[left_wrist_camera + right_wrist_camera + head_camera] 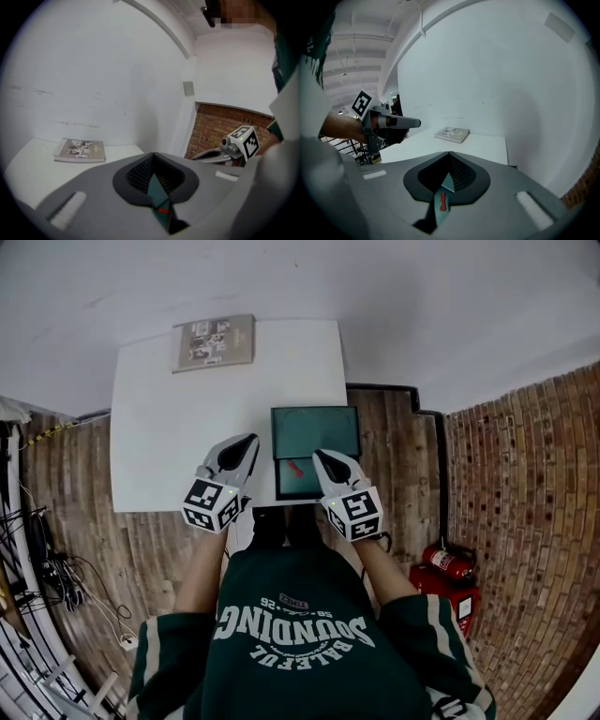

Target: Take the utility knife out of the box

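A dark green box (306, 487) lies open at the front right of the white table (169, 427), its lid (316, 431) folded back. A red utility knife (295, 468) lies inside it. My left gripper (248, 442) hovers just left of the box, shut and empty. My right gripper (322, 457) hangs over the box's right edge, beside the knife, also shut with nothing held. Through the slit under the left gripper's (153, 156) closed tips a bit of the red knife (162, 211) shows. The same knife (442, 202) shows below the right gripper's (449, 154) tips.
A grey book (214, 342) lies at the table's far edge. Brick wall and a red fire extinguisher (448, 563) stand to the right on the wooden floor. Cables and a rack sit at the far left.
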Available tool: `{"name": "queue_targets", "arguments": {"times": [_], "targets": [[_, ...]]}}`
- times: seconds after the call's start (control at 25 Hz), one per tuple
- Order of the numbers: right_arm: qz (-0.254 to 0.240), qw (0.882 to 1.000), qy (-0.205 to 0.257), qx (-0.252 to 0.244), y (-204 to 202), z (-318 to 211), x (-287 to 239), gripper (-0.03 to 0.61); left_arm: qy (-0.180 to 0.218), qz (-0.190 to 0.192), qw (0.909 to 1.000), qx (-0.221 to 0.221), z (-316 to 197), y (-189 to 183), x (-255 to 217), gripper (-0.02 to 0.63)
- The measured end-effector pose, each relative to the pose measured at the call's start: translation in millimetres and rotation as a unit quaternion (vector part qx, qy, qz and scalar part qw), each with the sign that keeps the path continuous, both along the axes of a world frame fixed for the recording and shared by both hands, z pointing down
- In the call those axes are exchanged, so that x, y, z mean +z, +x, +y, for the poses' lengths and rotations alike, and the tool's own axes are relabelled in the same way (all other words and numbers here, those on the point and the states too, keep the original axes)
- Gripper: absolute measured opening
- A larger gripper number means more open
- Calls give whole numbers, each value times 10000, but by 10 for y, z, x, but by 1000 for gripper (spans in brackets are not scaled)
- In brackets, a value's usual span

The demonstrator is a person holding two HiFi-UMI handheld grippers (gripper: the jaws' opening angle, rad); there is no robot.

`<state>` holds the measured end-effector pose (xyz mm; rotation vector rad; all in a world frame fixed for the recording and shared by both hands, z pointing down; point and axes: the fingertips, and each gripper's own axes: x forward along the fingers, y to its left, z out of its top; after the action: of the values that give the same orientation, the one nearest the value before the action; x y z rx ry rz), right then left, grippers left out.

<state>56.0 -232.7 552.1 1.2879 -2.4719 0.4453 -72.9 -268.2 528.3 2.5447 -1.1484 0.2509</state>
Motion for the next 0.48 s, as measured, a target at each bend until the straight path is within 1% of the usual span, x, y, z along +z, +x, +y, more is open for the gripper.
{"name": "queue_targets", "arguments": {"times": [0.24,0.4,0.48], "targets": [[266,9989,-310,-235,-78,195,297,2,-233,13,9997,55,98,-49,191,51],[591,9962,-405,-500,-133,268,471,2,-246,8,9997,60,110,-70,207,51],[764,9932,-535,-696,-155,299,601,2,-242,0,9997,47,108,-84,197,51]]}}
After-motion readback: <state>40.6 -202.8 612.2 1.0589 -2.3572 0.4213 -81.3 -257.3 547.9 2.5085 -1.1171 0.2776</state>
